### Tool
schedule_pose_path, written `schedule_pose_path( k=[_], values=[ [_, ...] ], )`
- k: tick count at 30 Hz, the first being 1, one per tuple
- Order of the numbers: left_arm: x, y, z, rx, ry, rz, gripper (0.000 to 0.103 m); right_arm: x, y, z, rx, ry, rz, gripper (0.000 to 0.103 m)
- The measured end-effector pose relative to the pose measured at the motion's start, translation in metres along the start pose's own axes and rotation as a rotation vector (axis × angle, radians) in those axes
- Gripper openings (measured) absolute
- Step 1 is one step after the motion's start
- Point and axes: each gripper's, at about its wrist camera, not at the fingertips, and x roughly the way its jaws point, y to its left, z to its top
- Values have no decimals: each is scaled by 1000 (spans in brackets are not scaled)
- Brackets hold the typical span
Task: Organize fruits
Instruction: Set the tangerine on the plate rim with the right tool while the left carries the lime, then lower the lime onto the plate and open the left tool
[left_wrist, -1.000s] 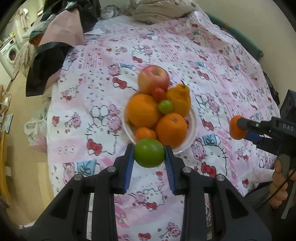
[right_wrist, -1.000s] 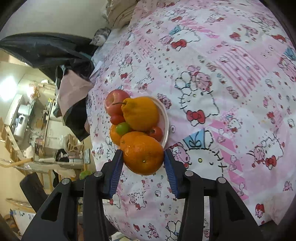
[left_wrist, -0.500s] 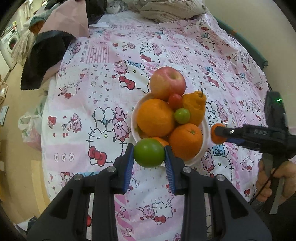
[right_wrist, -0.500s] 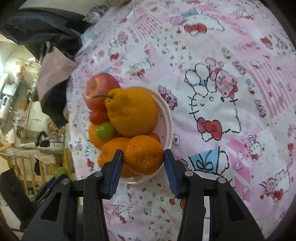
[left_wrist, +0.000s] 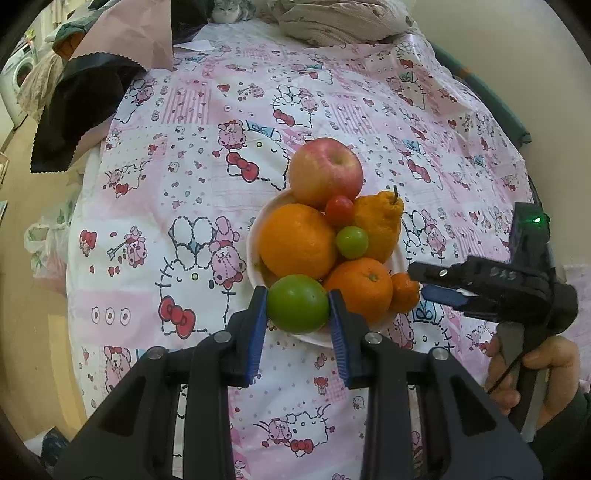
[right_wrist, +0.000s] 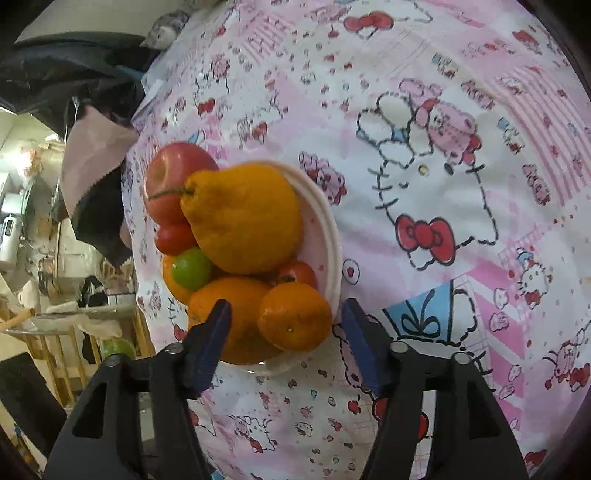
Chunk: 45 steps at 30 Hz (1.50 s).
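Since a second ago our right gripper (right_wrist: 286, 332) has carried its small mandarin (right_wrist: 294, 316) in over the plate (right_wrist: 328, 236) and spread its jaws. They now stand wide, the mandarin sitting between them at the lower centre of the right wrist frame, gaps showing on both sides, so we judge it released onto the pile at the plate's near rim. Whether a pad grazes it we cannot tell.

Left gripper (left_wrist: 297, 314): closed firmly on the green fruit (left_wrist: 297, 303), both blue pads pressed to its sides, lower centre of the left wrist frame. Over that second it has come in from short of the plate to the near edge.

Plate contents, centre of frame: apple (left_wrist: 325, 172), large orange (left_wrist: 297, 240), knobbly citrus (left_wrist: 378, 228), cherry tomato (left_wrist: 340, 210), small green fruit (left_wrist: 351, 242), orange (left_wrist: 358, 288).

Key relation: the pile lies straight ahead of the left claw, along its fingers. We judge a short forward-and-down move would seat the green fruit.
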Motion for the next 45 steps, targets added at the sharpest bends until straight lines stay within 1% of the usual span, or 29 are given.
schedule_pose_path(
  k=[4, 7, 9, 12, 18, 21, 25, 26, 28, 29, 30, 32, 37, 42, 45],
  values=[
    [0, 0, -2, 0, 3, 4, 28, -16, 1, 0, 13, -43, -3, 68],
    [3, -7, 2, 21, 3, 17, 28, -27, -3, 0, 54, -63, 23, 69],
    [9, -15, 9, 23, 16, 29, 28, -32, -5, 2, 79, -72, 51, 70],
    [23, -28, 23, 1, 30, 26, 28, -40, -4, 3, 89, -83, 80, 70],
    [50, -54, 55, -16, 13, 45, 28, -45, -4, 6, 97, -83, 104, 71],
    [64, -65, 62, -4, 22, 70, 29, -47, -4, 7, 93, -78, 114, 71],
    [77, -73, 64, 23, 39, 120, 29, -51, -2, 10, 88, -81, 136, 71],
    [78, -75, 64, 32, 44, 129, 31, -52, -1, 11, 86, -82, 142, 71],
    [81, -80, 63, 62, 44, 175, 40, -54, 0, 11, 80, -83, 147, 71],
    [82, -82, 63, 72, 44, 200, 51, -54, 0, 11, 79, -82, 152, 71],
    [82, -84, 62, 84, 40, 232, 59, -54, 0, 11, 80, -79, 156, 71],
    [81, -85, 60, 96, 33, 249, 64, -55, 0, 12, 82, -79, 162, 71],
    [67, -79, 54, 95, 21, 241, 64, -63, -1, 13, 85, -95, 173, 71],
    [33, -67, 41, 92, -21, 232, 64, -69, 0, 10, 71, -112, 178, 71],
    [13, -55, 30, 72, -33, 228, 64, -76, 1, 4, 64, -121, 192, 71]
  ],
)
